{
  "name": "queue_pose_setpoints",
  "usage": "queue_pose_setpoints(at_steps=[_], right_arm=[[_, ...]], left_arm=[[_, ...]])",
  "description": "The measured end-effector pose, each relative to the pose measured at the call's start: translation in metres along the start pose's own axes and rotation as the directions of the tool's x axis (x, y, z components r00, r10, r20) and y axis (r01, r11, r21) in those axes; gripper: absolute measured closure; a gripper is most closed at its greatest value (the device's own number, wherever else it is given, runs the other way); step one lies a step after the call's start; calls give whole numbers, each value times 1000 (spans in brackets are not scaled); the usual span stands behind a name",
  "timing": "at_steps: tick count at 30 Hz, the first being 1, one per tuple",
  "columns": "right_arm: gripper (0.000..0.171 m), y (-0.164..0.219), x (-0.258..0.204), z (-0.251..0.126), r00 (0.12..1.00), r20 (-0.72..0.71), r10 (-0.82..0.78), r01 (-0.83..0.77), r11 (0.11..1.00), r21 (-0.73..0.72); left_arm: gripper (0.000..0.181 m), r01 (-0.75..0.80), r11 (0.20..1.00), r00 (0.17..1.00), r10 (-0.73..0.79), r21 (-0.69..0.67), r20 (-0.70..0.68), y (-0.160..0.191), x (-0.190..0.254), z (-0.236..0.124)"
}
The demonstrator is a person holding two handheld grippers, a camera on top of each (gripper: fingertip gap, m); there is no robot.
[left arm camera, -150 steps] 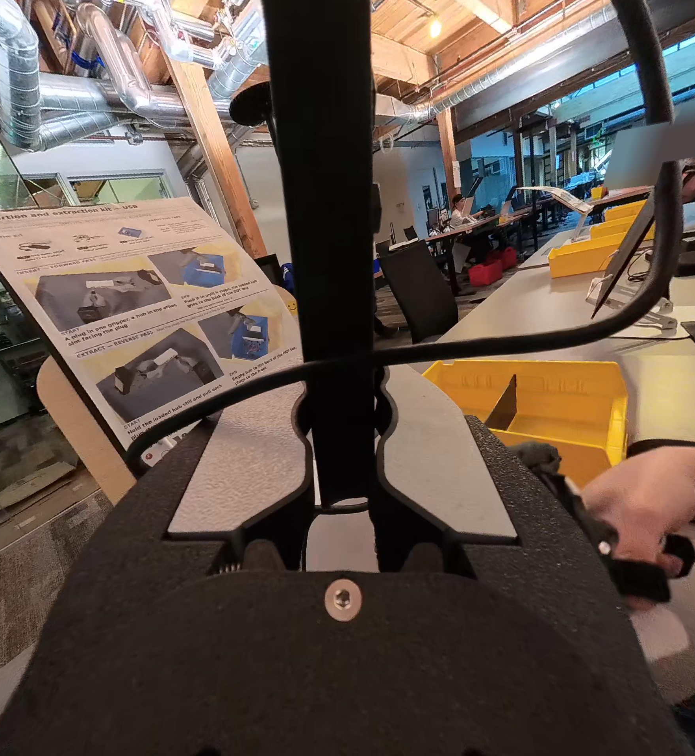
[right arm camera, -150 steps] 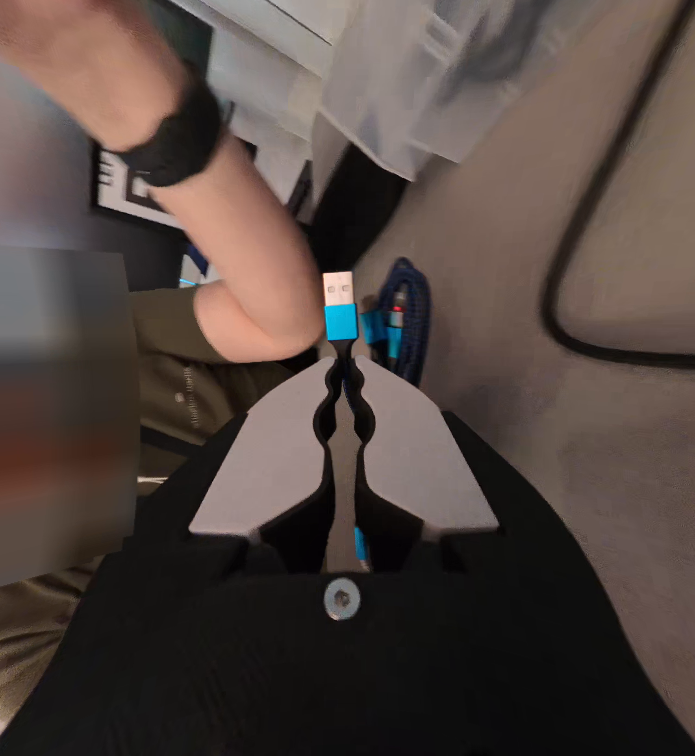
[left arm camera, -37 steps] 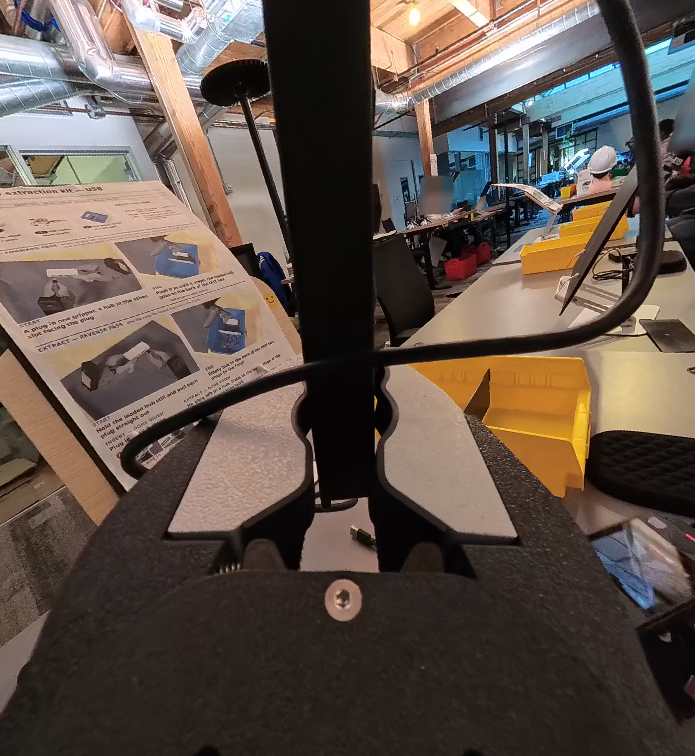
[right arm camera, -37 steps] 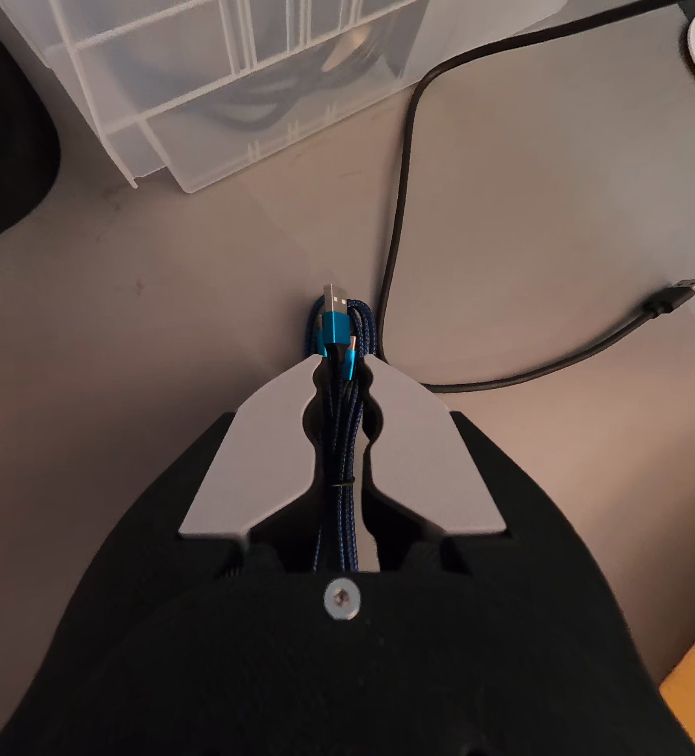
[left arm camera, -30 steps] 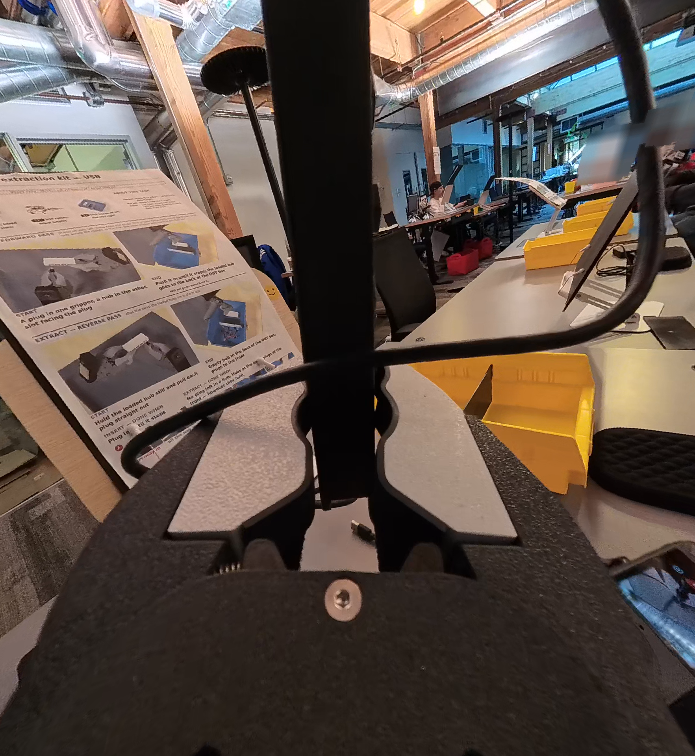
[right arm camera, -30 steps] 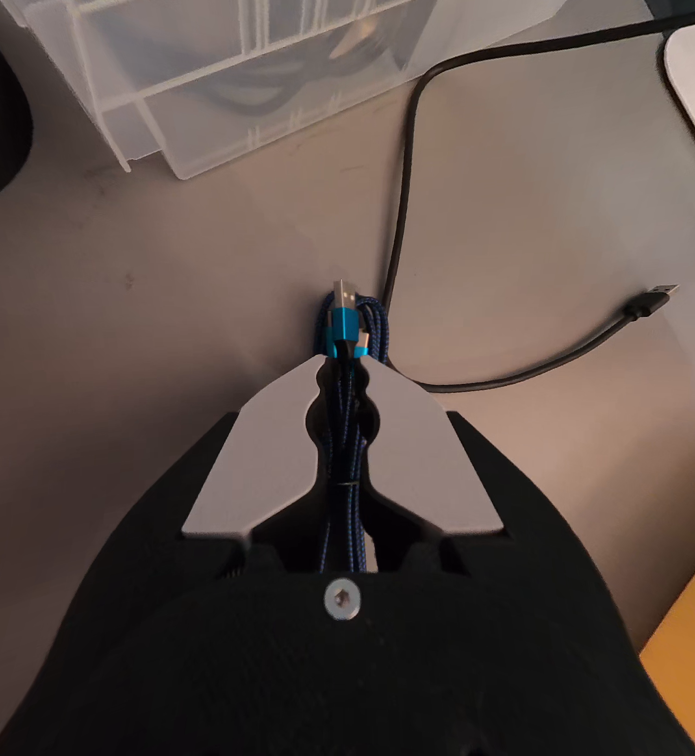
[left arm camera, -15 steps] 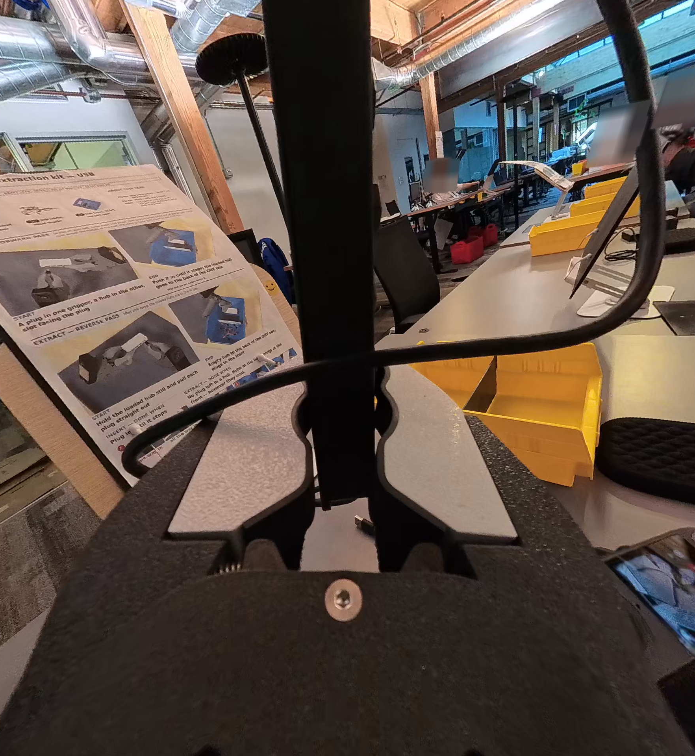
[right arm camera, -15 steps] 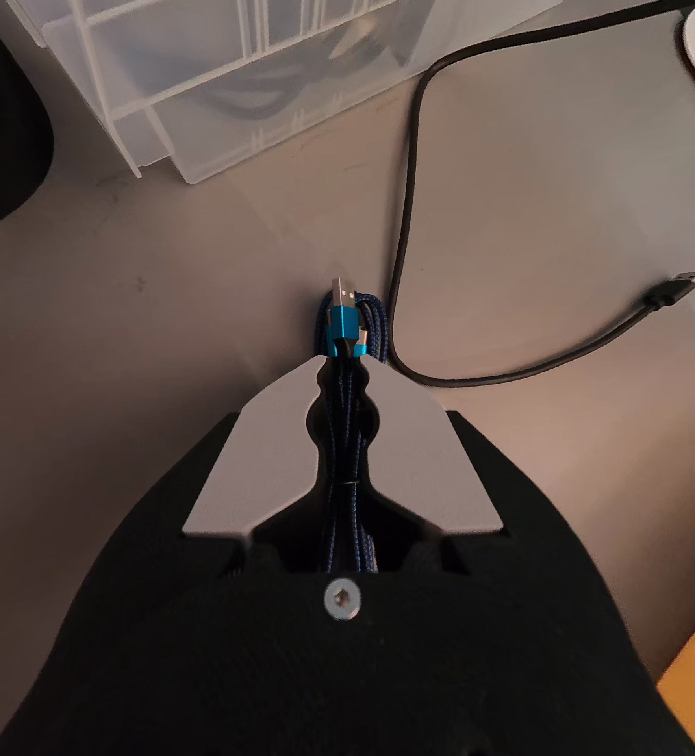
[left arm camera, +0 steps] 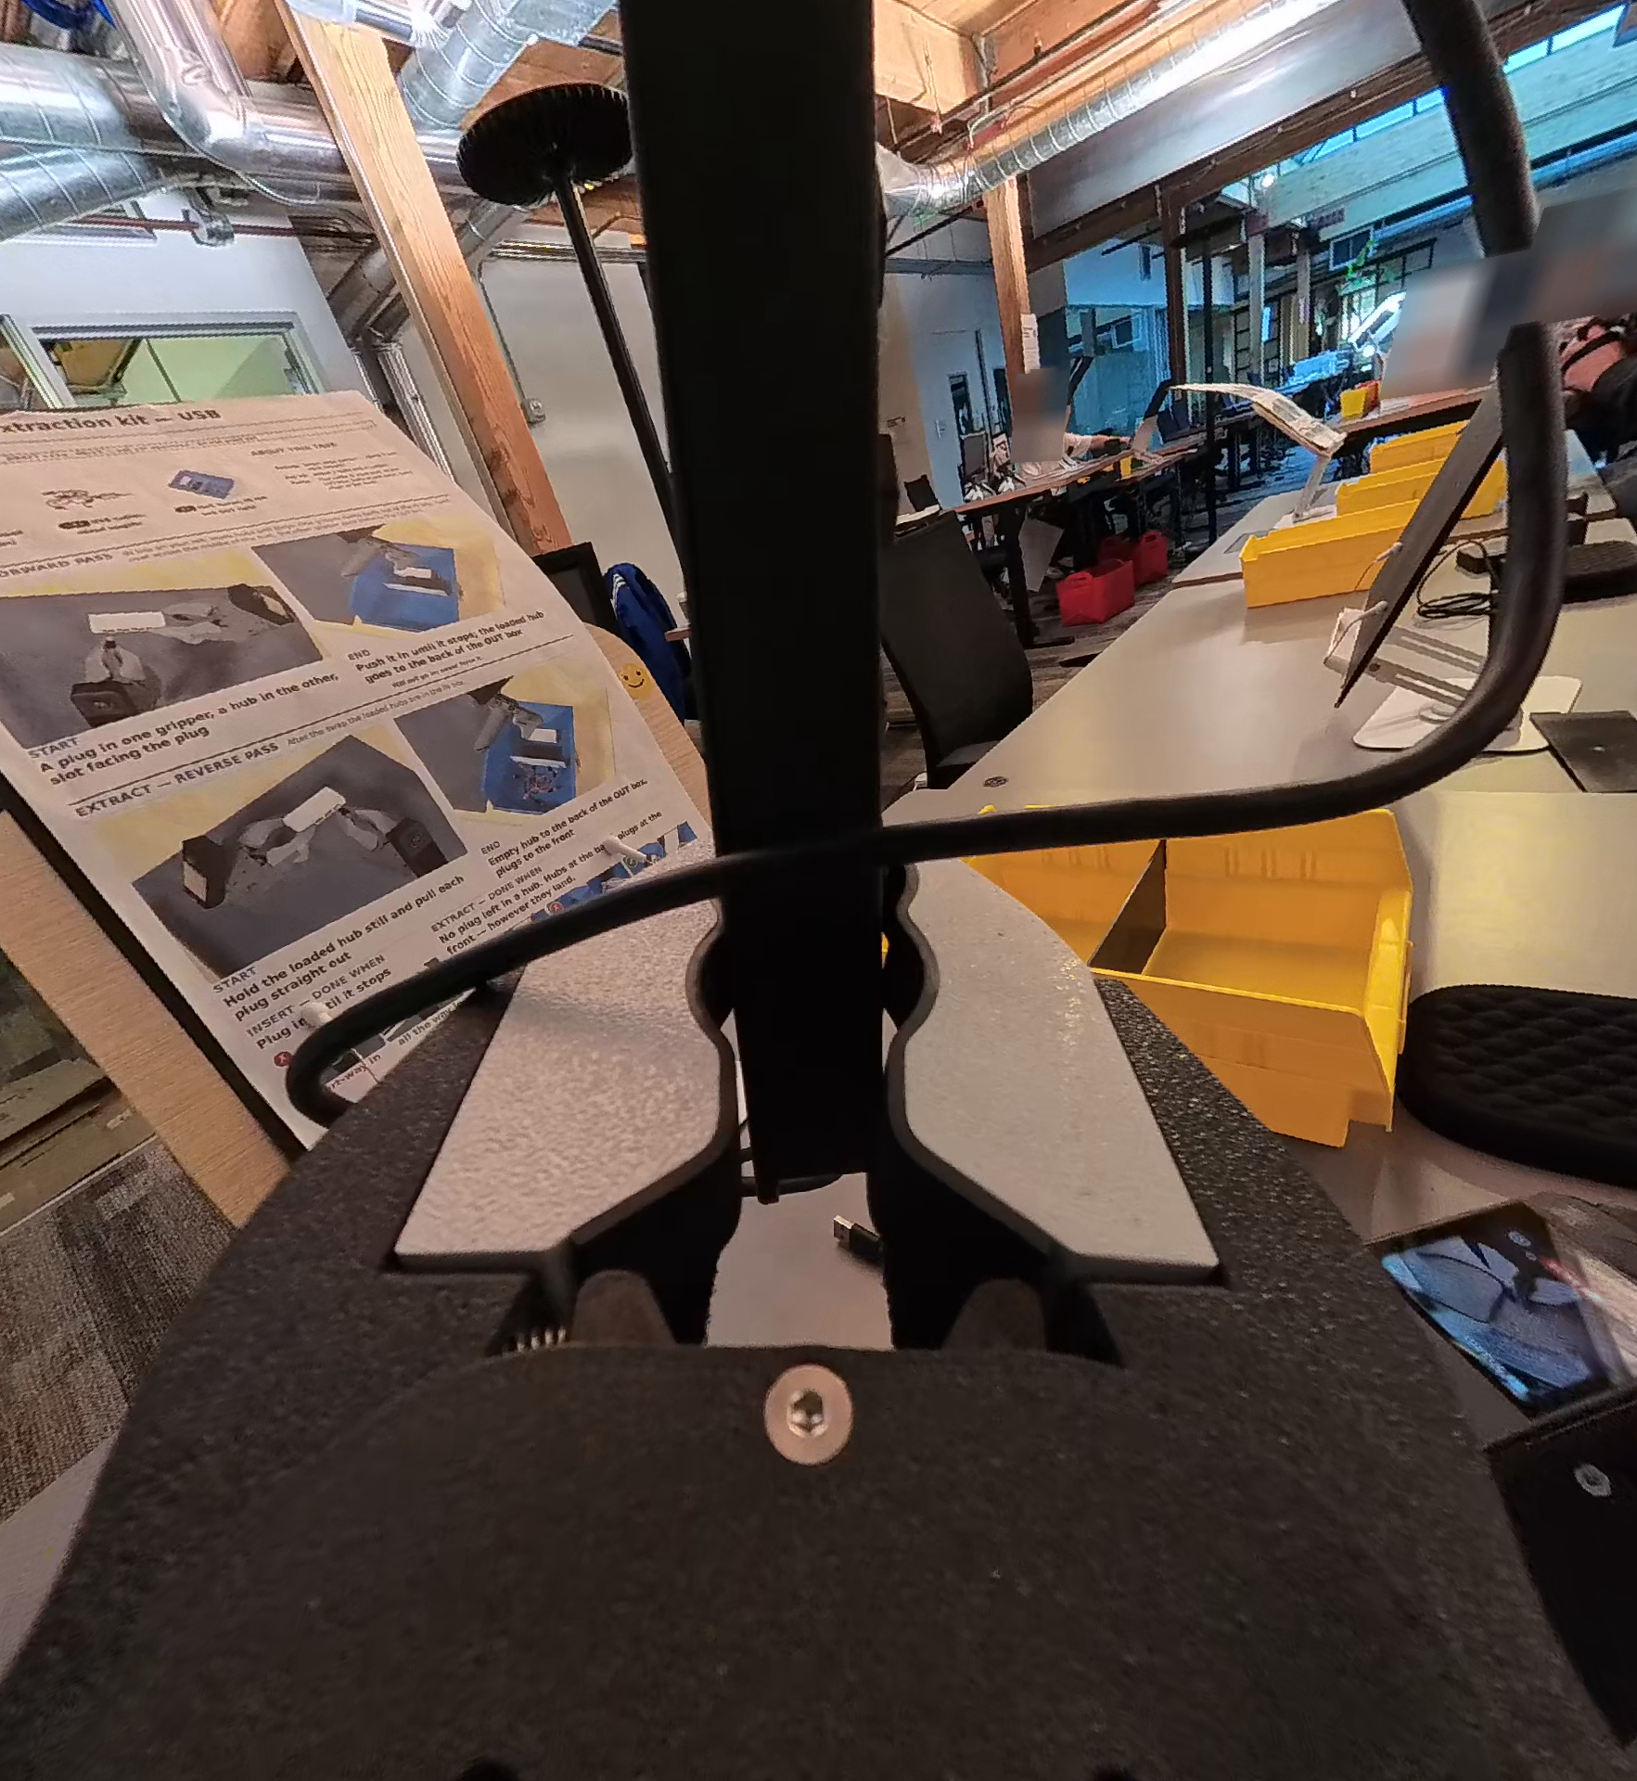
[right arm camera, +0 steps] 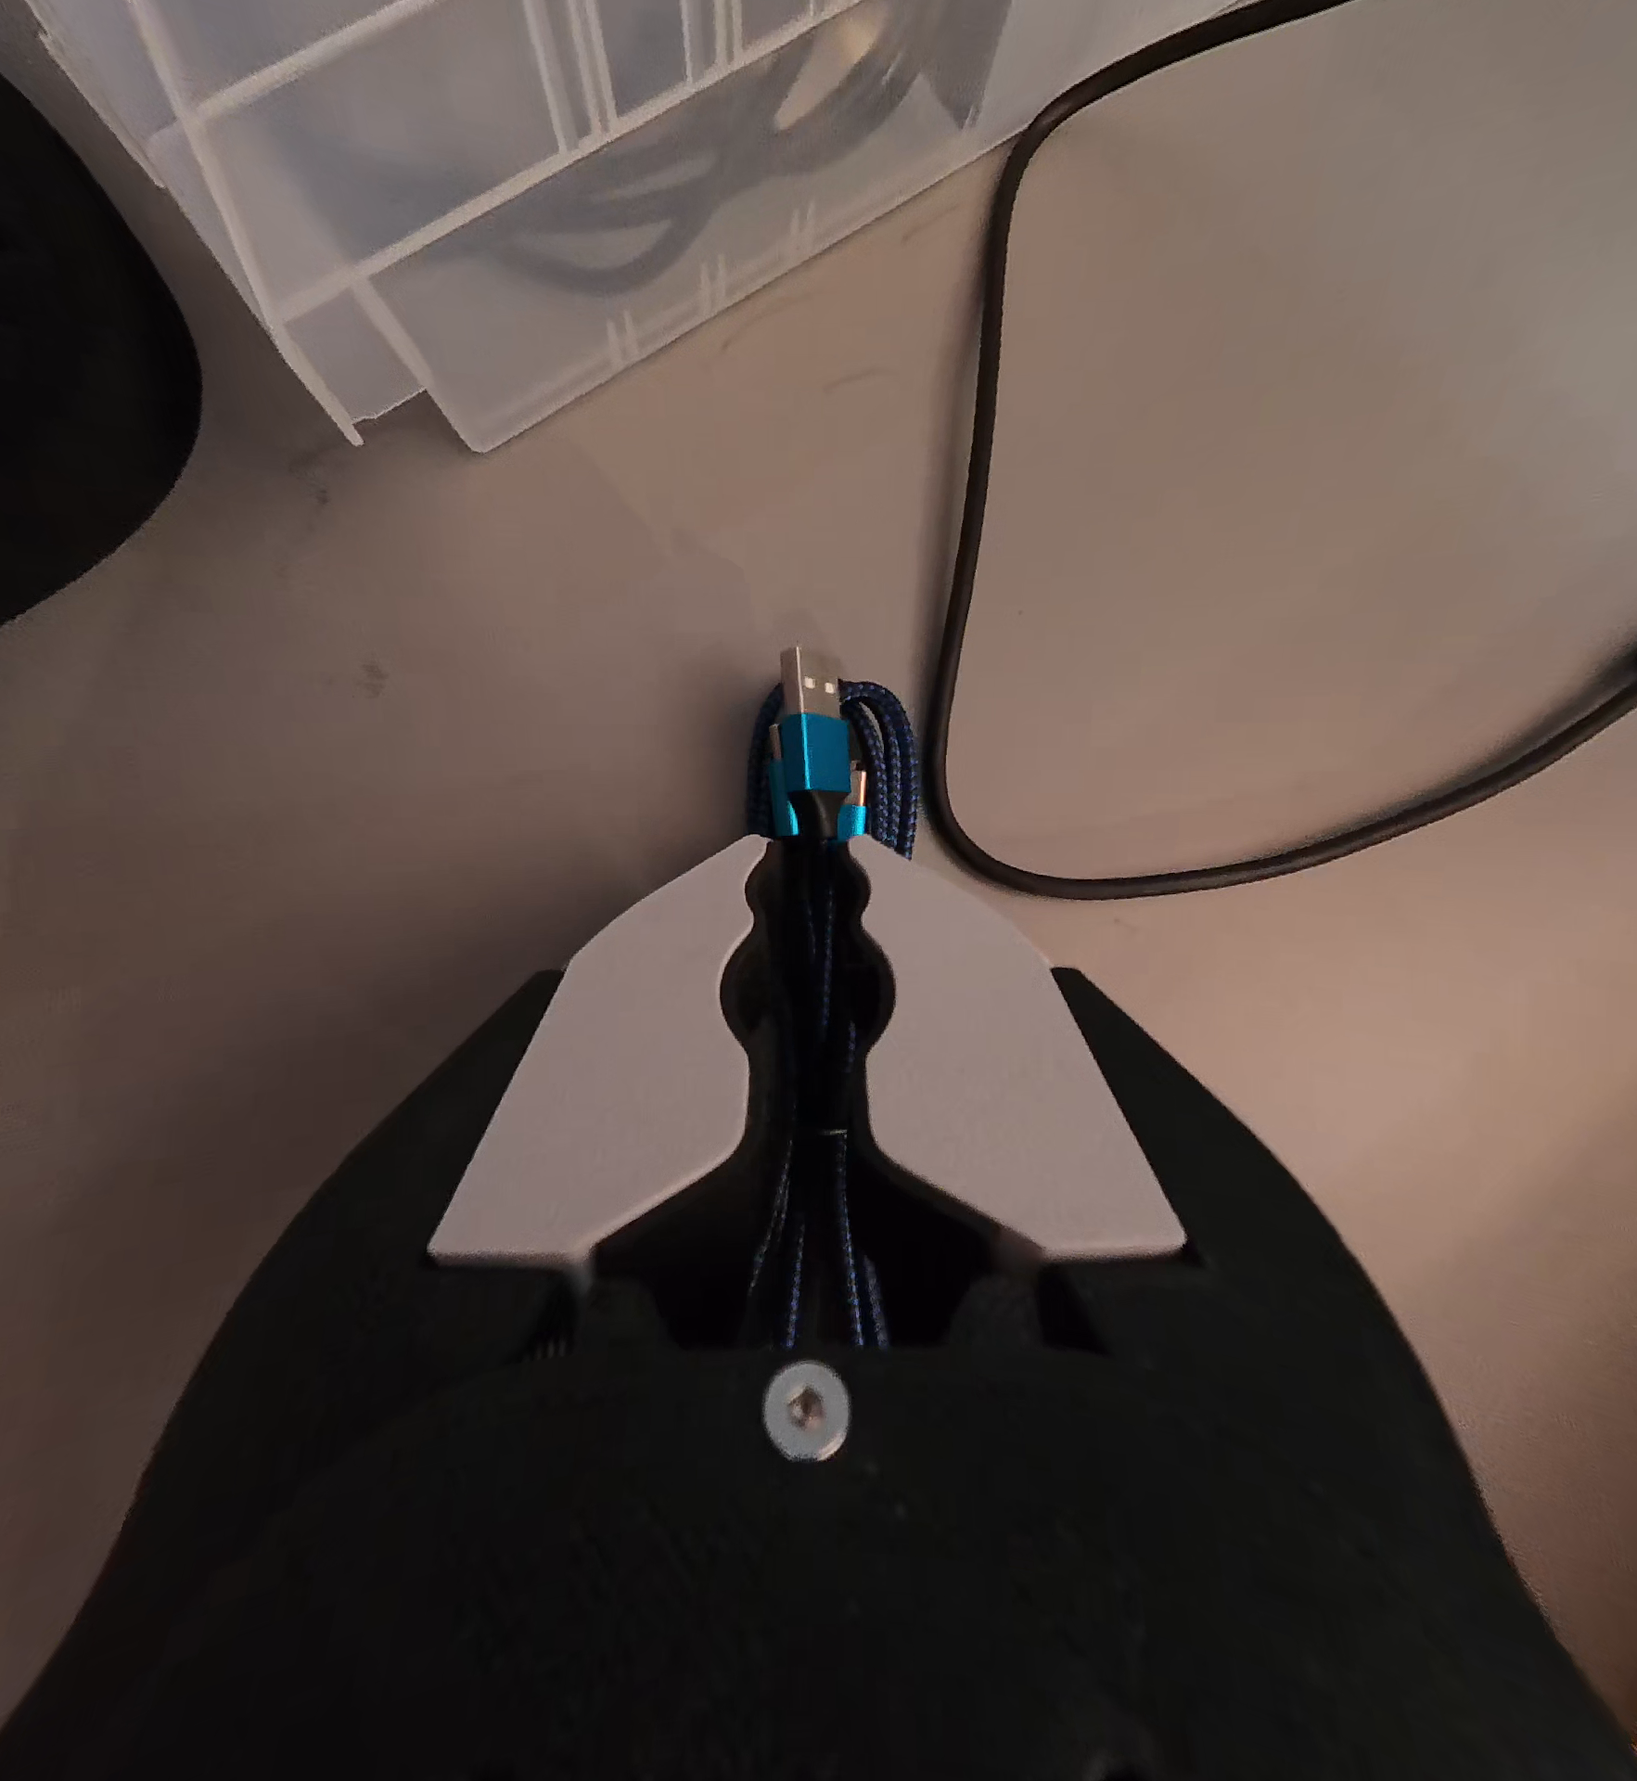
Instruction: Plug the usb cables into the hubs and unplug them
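USB cable (right arm camera: 829,771), blue braided, bundled: held in the right gripper (right arm camera: 806,853), fingers closed on the bundle, jaws nearly together with only the strands between them. Silver USB-A plug (right arm camera: 806,679) with blue shell sticks out past the fingertips, pointing forward, low over the grey desk (right arm camera: 409,771). Can't tell if the bundle touches the desk.

Hub (left arm camera: 761,482): long black bar, upright, clamped between the left gripper's (left arm camera: 805,896) closed fingers, lower end sitting in the jaw gap, top running out of frame. Its black lead (left arm camera: 1180,810) loops across the fingers and up to the right.

Around it: clear plastic bin (right arm camera: 525,193) ahead of the right gripper, loose black cable (right arm camera: 978,482) on the desk just right of the blue bundle. Left view: printed instruction sheet (left arm camera: 246,694) propped up on the left, yellow bin (left arm camera: 1277,973) on the right
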State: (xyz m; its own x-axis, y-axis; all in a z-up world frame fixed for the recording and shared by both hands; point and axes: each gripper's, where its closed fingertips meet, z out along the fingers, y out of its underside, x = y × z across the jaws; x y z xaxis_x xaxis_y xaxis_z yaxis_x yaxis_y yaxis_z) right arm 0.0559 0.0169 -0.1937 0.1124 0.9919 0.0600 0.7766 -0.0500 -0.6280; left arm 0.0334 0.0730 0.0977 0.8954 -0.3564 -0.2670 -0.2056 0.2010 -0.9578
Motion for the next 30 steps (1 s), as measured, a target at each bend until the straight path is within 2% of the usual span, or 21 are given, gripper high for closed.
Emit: queue_pose_setpoints(at_steps=[8,14,17,19,21,24,30], right_arm=[[166,0,0,-3,1000,28,8,-8,1000,12],[166,-4,-5,-8,997,-21,-76,77,996,34],[166,-7,-20,-13,989,145,27,-39,996,78],[166,0,-26,-12,954,277,113,-128,991,37],[166,8,-26,-9,933,330,146,-151,989,-10],[166,7,-24,-8,959,277,60,-72,997,34],[166,-4,-14,-4,990,39,-133,130,988,79]], left_arm=[[155,2,1000,1000,-2,7,-3,-2,0,-1],[155,1,1000,1000,-1,9,-4,-2,1,-1],[155,2,1000,1000,-2,9,-4,-2,1,-1],[155,4,1000,1000,-4,9,-5,-2,0,-1],[155,5,1000,1000,-4,9,-4,-2,0,-2],[155,6,1000,1000,-6,10,-4,-2,-1,-2],[155,13,1000,1000,-13,12,-6,-1,-2,-2]])
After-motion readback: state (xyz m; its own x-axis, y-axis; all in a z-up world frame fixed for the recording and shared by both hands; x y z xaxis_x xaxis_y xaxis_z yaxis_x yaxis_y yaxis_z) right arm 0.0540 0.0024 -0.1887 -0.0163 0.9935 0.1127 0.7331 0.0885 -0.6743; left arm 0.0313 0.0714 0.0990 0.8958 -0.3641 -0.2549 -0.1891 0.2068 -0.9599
